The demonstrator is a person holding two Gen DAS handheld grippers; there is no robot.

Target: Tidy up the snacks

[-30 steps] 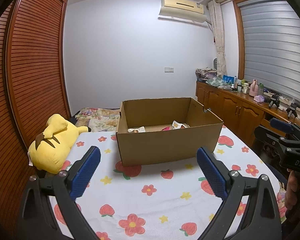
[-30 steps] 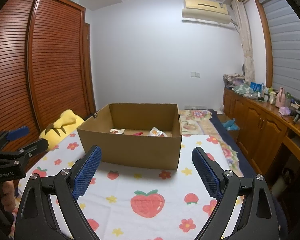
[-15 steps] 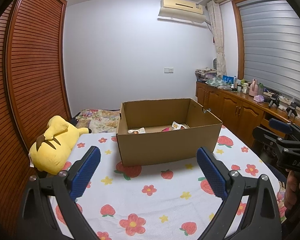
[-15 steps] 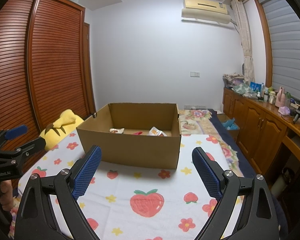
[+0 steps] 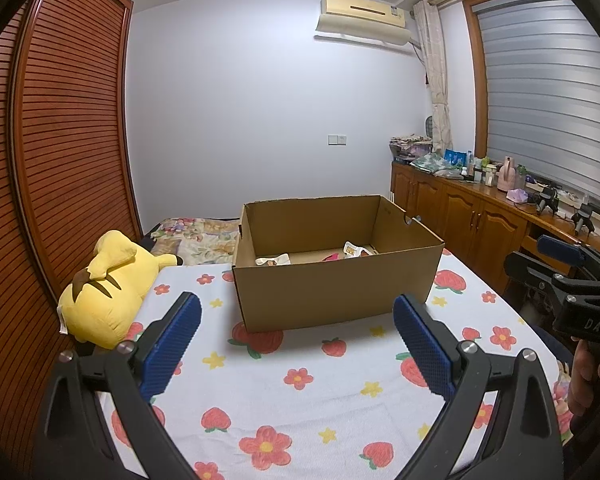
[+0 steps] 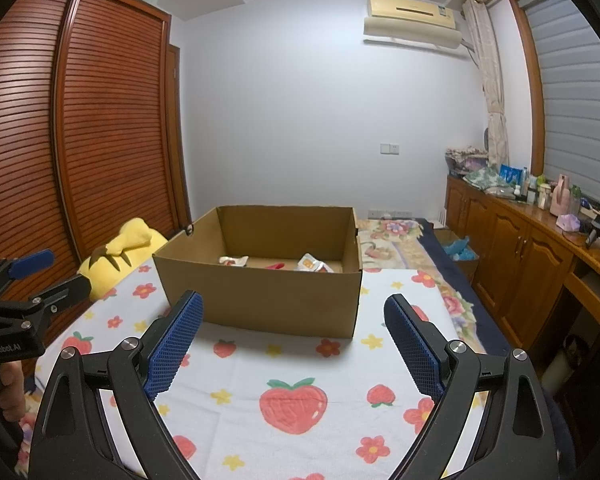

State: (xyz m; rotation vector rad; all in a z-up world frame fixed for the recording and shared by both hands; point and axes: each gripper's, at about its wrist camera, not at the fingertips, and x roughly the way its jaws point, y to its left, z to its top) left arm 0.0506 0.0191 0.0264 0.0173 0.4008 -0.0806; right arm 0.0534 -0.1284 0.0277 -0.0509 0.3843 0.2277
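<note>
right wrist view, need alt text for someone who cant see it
An open cardboard box with a few snack packets inside sits on a strawberry-print cloth. The right gripper has its jaws wide open and empty in front of it. The left gripper shows at the left edge, near a yellow plush toy.

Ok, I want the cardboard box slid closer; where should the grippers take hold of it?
Probably the cardboard box by its two short side walls' top edges, left gripper and right gripper each descending from above: it is open-topped, walls upright and thin, too wide for one jaw span.
</note>
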